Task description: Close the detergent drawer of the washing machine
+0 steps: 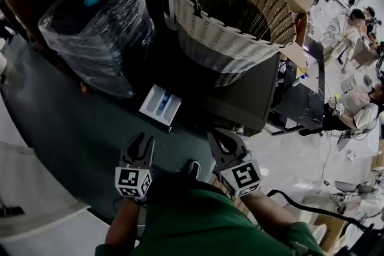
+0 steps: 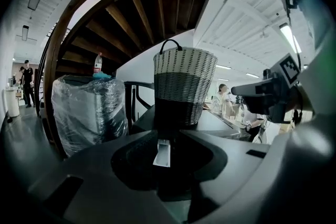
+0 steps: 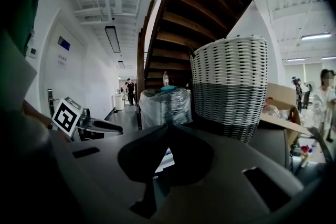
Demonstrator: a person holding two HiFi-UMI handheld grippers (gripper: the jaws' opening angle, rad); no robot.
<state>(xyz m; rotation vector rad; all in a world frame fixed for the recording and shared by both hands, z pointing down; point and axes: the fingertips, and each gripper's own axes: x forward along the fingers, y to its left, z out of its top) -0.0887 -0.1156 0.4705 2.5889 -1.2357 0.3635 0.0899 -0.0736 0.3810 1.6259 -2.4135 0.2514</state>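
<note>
Fingers spread on left gripper (image 1: pixel 144 141), pressed together on right gripper (image 1: pixel 222 139), detergent drawer (image 1: pixel 161 105) open ahead

Open lab hall: wooden staircase (image 2: pixel 147 13), seated workers (image 1: pixel 354 27) (floor cables (image 1: pixel 327 159)).

Right gripper (image 3: pixel 168 126): fingers together at the tips, empty.
Basket (image 3: pixel 229 86): woven, white over grey, upright.
Wrapped bundle (image 3: pixel 165 106): left of basket, bottle (image 3: pixel 166 78) on top.
Detergent drawer (image 3: pixel 164 161): white sliver below basket's left side, behind fingers.
</note>
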